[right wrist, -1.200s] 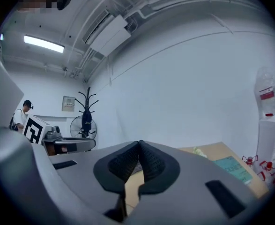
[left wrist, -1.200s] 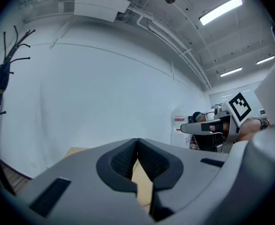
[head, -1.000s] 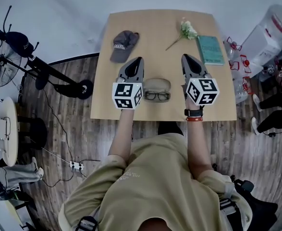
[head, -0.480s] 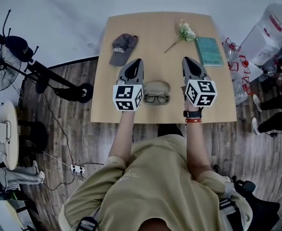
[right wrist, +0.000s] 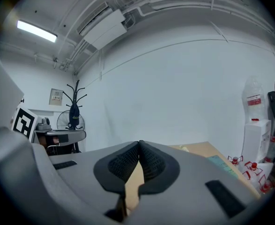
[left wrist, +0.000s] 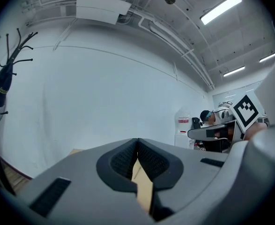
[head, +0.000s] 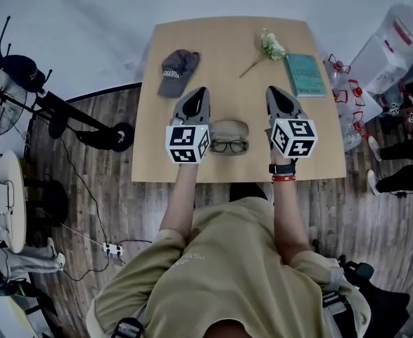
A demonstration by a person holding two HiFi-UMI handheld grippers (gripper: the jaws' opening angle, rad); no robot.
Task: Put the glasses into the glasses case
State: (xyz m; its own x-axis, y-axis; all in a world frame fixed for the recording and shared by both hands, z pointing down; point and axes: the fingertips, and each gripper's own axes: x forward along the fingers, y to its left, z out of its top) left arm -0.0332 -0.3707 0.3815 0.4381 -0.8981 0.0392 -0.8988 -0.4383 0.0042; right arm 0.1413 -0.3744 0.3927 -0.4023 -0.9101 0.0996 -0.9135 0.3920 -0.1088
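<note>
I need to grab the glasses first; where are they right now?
In the head view the glasses lie on the table near its front edge, between the left claw and the right claw, just in front of the case.

Table (head: 220, 37): a pale wood-look top is shown, smooth and matt.
Floor (head: 364, 224): dark wood planks are seen, with the grain marked.
Cap (head: 178, 69): grey cloth is shown, matt.
Case (head: 230, 126): a pale shell is seen, smooth and matt.
Glasses (head: 229, 145): a thin dark frame is shown; its material cannot be told.
Book (head: 305, 74): a teal card-like cover is seen, matt.
Left gripper (head: 202, 90): a grey plastic shell is shown, smooth and matt; its pads (left wrist: 122, 161) are black and finely ribbed.
Right gripper (head: 272, 90): the same shell and ribbed pads (right wrist: 123, 163) are seen.
Shirt (head: 220, 273): olive cloth is shown, matt.
</note>
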